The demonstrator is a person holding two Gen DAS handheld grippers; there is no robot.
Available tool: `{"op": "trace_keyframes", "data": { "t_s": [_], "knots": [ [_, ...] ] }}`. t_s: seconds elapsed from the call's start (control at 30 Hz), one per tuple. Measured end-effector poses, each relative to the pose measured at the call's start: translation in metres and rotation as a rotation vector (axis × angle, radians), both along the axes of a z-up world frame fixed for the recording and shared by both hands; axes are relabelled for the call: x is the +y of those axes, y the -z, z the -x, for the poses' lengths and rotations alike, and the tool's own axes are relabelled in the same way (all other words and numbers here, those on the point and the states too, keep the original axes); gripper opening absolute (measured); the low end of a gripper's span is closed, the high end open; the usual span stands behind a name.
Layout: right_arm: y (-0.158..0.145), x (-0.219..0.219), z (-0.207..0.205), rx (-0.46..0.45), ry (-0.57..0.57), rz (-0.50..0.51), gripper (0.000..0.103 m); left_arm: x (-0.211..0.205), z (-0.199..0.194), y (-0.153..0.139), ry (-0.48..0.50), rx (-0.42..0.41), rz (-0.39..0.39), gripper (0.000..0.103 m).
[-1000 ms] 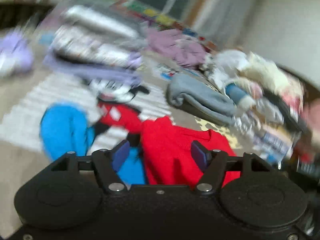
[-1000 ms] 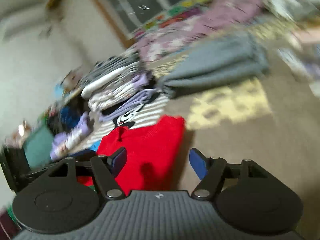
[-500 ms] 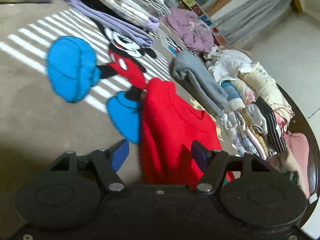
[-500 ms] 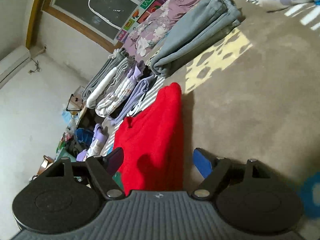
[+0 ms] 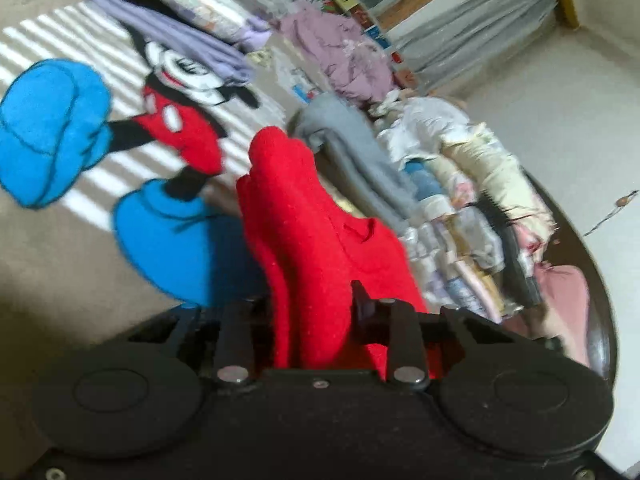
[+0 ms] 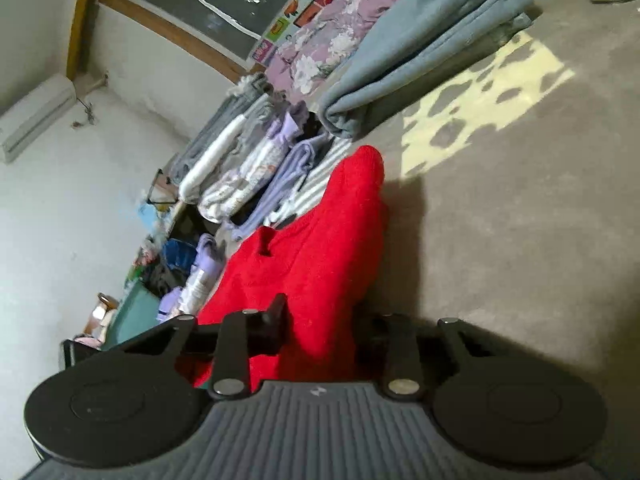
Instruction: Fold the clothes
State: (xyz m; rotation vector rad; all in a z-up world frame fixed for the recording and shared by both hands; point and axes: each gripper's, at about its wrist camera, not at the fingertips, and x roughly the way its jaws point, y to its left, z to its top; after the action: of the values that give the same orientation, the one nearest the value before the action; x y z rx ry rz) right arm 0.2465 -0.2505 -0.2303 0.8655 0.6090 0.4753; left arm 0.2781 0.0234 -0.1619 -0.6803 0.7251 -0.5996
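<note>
A red knit sweater (image 5: 316, 224) lies folded lengthwise on the cartoon-print rug (image 5: 60, 128). My left gripper (image 5: 316, 312) is shut on the near end of it, with red cloth bunched between the fingers. In the right wrist view the same red sweater (image 6: 320, 248) runs away from me, and my right gripper (image 6: 324, 328) is shut on its near edge. The blue finger pads of both grippers are hidden by the cloth. The far end of the sweater rests on the rug.
A folded grey garment (image 6: 424, 44) and a purple floral one (image 6: 320, 40) lie beyond the sweater. Stacks of folded clothes (image 6: 244, 156) sit to the left, and a pile of mixed clothes (image 5: 472, 200) lines the right in the left wrist view. Beige rug (image 6: 520, 208) lies to the right.
Both grippers were open above the near end of the sweater; now both have closed on it and the near end is gathered up between the fingers.
</note>
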Motion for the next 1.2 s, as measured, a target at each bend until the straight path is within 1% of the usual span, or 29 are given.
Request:
{"op": "trace_keyframes", "data": {
  "t_s": [0.17, 0.33, 0.43, 0.57, 0.7, 0.8, 0.93, 1.03, 1.13, 1.2],
  "knots": [
    [-0.012, -0.019, 0.024, -0.039, 0.039, -0.137, 0.03, -0.021, 0.009, -0.029, 0.039, -0.041, 0.062, 0.027],
    [-0.047, -0.051, 0.06, -0.126, 0.102, -0.177, 0.03, -0.066, 0.002, -0.064, 0.129, -0.081, 0.117, 0.027],
    [-0.072, -0.078, 0.077, -0.178, 0.153, -0.18, 0.03, -0.099, -0.011, -0.086, 0.198, -0.104, 0.149, 0.027],
    [-0.108, -0.123, 0.092, -0.235, 0.223, -0.158, 0.03, -0.157, -0.042, -0.116, 0.296, -0.127, 0.193, 0.027],
    [-0.146, -0.181, 0.099, -0.277, 0.322, -0.13, 0.03, -0.217, -0.077, -0.143, 0.386, -0.165, 0.221, 0.027],
    [-0.168, -0.225, 0.096, -0.306, 0.394, -0.135, 0.03, -0.26, -0.105, -0.153, 0.449, -0.166, 0.246, 0.027],
    [-0.188, -0.28, 0.085, -0.332, 0.486, -0.154, 0.03, -0.305, -0.135, -0.16, 0.49, -0.167, 0.269, 0.027],
    [-0.191, -0.311, 0.072, -0.329, 0.538, -0.159, 0.03, -0.328, -0.158, -0.159, 0.52, -0.158, 0.282, 0.027],
    [-0.185, -0.336, 0.059, -0.315, 0.58, -0.182, 0.03, -0.349, -0.177, -0.157, 0.555, -0.15, 0.26, 0.027],
    [-0.177, -0.344, 0.049, -0.301, 0.61, -0.183, 0.03, -0.359, -0.186, -0.154, 0.568, -0.147, 0.244, 0.027]
  ]
}}
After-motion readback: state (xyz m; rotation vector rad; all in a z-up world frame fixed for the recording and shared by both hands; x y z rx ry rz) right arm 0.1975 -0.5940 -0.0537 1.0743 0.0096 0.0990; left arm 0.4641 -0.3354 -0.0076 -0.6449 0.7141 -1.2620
